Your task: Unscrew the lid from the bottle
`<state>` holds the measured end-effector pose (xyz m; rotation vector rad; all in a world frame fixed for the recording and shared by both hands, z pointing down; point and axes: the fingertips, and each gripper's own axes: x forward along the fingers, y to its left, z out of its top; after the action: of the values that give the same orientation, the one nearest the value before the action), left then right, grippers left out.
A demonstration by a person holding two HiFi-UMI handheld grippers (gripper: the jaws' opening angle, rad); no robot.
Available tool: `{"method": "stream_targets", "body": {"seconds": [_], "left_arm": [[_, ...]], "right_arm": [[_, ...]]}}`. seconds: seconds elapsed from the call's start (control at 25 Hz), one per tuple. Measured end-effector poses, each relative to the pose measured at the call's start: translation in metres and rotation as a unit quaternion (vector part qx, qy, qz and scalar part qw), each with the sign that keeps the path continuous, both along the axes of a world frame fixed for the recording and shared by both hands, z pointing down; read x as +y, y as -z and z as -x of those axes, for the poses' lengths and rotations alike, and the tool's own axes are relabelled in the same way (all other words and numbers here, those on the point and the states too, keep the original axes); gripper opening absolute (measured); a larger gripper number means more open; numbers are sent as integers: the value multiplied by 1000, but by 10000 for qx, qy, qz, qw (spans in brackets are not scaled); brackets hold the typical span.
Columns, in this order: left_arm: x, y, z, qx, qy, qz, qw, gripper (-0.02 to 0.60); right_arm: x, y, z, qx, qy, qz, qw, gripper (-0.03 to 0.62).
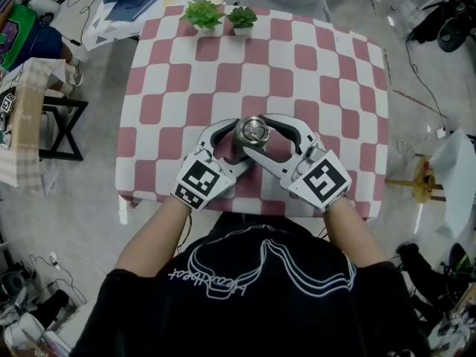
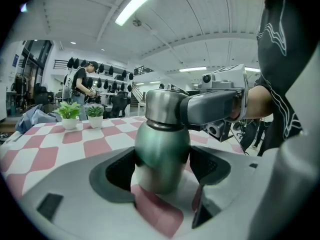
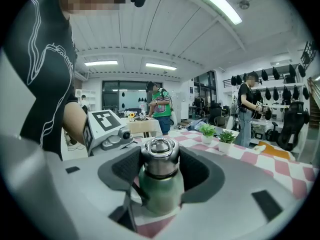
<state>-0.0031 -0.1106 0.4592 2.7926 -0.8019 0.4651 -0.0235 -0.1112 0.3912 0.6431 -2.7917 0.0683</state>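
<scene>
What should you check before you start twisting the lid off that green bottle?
1. Left tool clamps the bottle body: ok.
2. Right tool pads sit on the lid: ok.
3. Bottle stands upright on the table: ok.
4. Lid already loosened: cannot tell.
5. Potted plants far from both tools: ok.

A pink-and-white checked table held two small potted plants at its far edge and a green bottle, steel lid on, near the front.
</scene>
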Motion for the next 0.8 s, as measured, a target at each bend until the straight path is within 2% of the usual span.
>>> {"method": "stream_targets", "body": {"seconds": [0.32, 0.8], "left_arm": [[3, 0, 0, -45, -959, -11, 9954, 345], [6, -2, 2, -218, -2282, 28, 9734, 345]], "right_arm": [[3, 1, 1, 75, 710, 53, 9974, 247], [7, -2, 5, 470, 1876, -69, 9811, 247]]}}
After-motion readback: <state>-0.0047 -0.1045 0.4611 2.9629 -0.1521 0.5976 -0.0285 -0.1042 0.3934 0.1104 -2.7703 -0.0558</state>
